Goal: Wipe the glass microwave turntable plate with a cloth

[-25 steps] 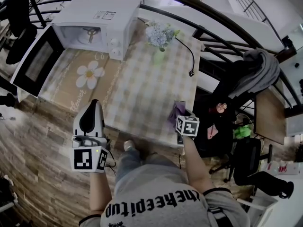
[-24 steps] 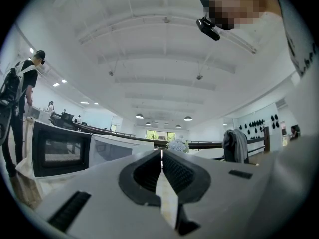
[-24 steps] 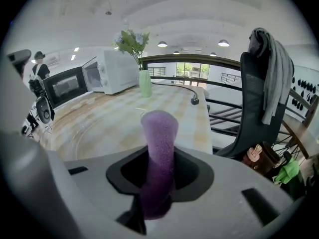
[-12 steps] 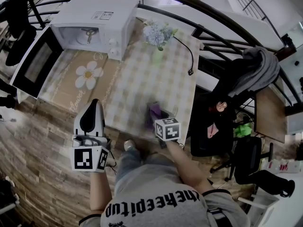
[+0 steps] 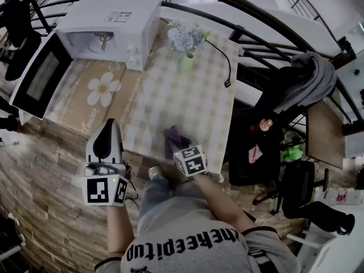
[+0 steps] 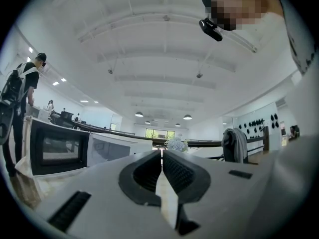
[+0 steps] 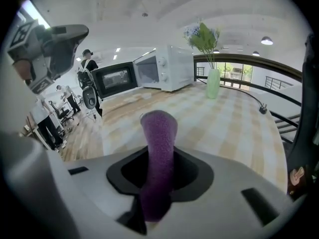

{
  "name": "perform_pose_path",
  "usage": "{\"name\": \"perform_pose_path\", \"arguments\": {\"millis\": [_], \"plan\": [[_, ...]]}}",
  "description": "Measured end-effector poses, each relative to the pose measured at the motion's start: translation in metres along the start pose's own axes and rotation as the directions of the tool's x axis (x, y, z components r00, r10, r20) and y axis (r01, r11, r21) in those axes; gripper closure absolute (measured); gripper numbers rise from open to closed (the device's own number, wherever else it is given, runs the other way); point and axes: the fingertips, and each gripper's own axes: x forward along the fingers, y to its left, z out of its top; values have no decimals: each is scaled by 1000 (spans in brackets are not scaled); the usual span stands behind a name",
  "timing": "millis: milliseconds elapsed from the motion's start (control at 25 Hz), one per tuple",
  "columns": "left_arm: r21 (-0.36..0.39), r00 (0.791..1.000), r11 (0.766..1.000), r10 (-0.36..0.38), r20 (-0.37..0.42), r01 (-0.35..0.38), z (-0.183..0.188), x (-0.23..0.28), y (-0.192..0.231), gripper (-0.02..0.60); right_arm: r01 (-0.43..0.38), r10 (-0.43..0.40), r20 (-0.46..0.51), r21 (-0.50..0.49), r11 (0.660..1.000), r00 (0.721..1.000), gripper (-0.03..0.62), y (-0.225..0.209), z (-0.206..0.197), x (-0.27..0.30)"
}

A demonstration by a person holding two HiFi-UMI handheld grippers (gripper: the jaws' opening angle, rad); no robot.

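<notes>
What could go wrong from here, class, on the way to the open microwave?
1. The vase stands beside the microwave; a reach by the right claw might tip it.
2. The purple cloth is pinched in a narrow fold and could slip out during wiping.

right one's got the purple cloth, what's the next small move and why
Probably carry the right gripper forward and left toward the white microwave. Its jaws pinch the purple cloth near the checked table's near edge, well short of the microwave, whose door stands open. The left gripper is shut and empty.
</notes>
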Motion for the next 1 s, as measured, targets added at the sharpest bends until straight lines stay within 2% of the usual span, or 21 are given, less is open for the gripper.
{"name": "perform_pose_path", "arguments": {"millis": [240, 440, 760, 1000], "plan": [[1, 999, 999, -38, -3, 38, -2, 7, -19, 571, 46, -46, 5, -13, 999, 999, 482, -24, -11, -12], [7, 999, 999, -50, -9, 50, -2, 10, -30, 571, 106, -106, 7, 20, 994, 994, 482, -56, -24, -29], [16, 998, 998, -68, -5, 68, 0, 12, -51, 571, 203, -205, 5, 127, 971, 979, 480, -110, -46, -57], [20, 996, 996, -86, -4, 86, 2, 14, -66, 571, 235, -240, 10, 185, 954, 971, 479, -132, -57, -71]]}}
